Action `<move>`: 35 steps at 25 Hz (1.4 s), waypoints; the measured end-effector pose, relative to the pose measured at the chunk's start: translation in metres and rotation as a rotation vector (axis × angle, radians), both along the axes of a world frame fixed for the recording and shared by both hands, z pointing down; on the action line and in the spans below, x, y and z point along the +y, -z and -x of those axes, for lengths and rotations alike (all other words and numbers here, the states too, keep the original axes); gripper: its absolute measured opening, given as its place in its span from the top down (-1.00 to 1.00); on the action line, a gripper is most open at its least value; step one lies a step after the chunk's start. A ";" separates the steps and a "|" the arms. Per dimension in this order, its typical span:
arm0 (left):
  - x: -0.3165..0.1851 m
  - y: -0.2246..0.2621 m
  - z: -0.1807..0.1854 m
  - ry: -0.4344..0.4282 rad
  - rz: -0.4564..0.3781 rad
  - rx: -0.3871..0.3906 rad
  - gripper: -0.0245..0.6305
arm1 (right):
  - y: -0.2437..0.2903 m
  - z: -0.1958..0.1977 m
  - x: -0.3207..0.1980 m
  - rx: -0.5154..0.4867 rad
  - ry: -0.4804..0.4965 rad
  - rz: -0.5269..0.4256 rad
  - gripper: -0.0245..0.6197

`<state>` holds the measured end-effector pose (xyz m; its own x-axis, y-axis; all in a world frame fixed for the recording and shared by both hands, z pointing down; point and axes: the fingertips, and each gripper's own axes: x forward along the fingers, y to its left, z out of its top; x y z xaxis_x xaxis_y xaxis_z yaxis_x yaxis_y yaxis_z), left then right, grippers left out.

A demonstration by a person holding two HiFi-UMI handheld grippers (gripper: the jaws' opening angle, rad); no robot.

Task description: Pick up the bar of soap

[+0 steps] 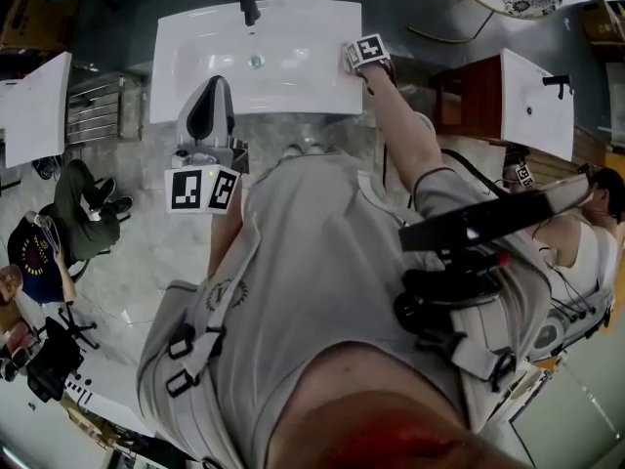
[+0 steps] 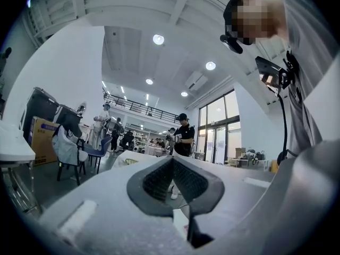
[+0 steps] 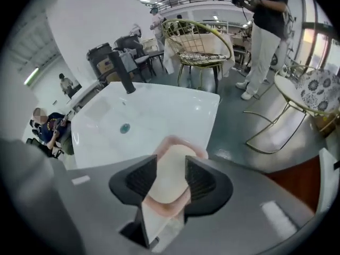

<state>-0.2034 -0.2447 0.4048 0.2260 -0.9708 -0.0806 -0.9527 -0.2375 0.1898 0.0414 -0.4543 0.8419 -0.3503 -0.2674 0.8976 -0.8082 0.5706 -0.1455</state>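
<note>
The bar of soap point(image 3: 175, 161) is a cream oval with a pink edge. It lies between the jaws of my right gripper point(image 3: 170, 180), and both dark pads rest against its sides. This gripper points steeply down over the front right corner of the white sink point(image 3: 159, 116). In the head view the right gripper point(image 1: 366, 52) sits at that corner of the sink point(image 1: 293, 76), and the soap is hidden there. My left gripper point(image 1: 207, 113) hangs in front of the sink, pointing level. Its jaws point(image 2: 172, 161) meet with nothing between them.
A black tap point(image 1: 248, 6) stands at the sink's back, with the drain point(image 1: 256, 62) below it. A second basin point(image 1: 537, 101) on a wooden cabinet point(image 1: 469, 96) stands to the right. People sit at the left point(image 1: 83, 203). A wire chair point(image 3: 199, 41) and a standing person point(image 3: 268, 31) are beyond the sink.
</note>
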 end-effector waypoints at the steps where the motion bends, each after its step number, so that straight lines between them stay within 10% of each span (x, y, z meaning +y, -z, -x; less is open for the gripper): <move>1: -0.001 0.000 -0.002 -0.006 0.001 -0.002 0.94 | 0.001 -0.002 0.000 0.011 -0.002 0.003 0.40; 10: 0.004 -0.002 -0.011 0.003 0.019 -0.004 0.94 | -0.003 -0.006 -0.012 0.269 0.114 -0.035 0.09; 22: 0.006 -0.005 -0.007 0.048 0.022 0.008 0.94 | -0.021 0.005 -0.009 0.160 0.097 0.100 0.19; 27: 0.006 -0.003 -0.002 0.059 0.012 0.007 0.94 | -0.002 0.011 -0.017 0.030 0.042 0.115 0.56; 35: 0.009 -0.006 -0.009 0.036 0.025 0.003 0.94 | -0.012 0.012 -0.012 0.205 0.212 0.020 0.41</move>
<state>-0.1948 -0.2360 0.4110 0.1910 -0.9799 -0.0567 -0.9598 -0.1986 0.1983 0.0294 -0.4659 0.8537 -0.2079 -0.1892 0.9597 -0.6846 0.7289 -0.0046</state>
